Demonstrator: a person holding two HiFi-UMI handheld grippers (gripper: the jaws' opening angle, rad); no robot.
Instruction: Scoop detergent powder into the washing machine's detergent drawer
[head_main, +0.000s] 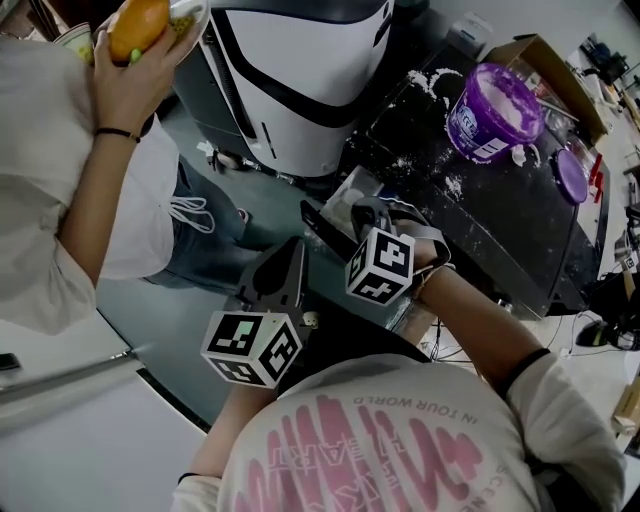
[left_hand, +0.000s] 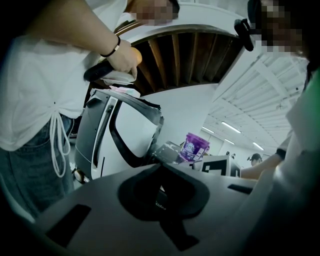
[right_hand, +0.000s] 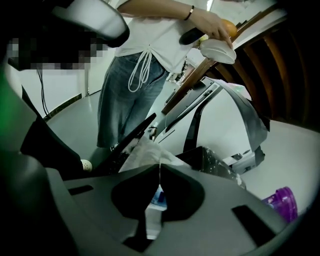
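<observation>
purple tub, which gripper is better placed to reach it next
Right. The right gripper sits nearer the purple tub, on its side; the left gripper is farther off, lower left.

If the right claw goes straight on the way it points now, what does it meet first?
Probably the pale white shape just beyond the tips of the shut right claw. What it is, and how near, I cannot tell.

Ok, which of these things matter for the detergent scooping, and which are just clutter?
For the job: washing machine, detergent drawer, purple detergent tub.

Lying about: purple lid, cardboard box, orange item in a bystander's hand.
</observation>
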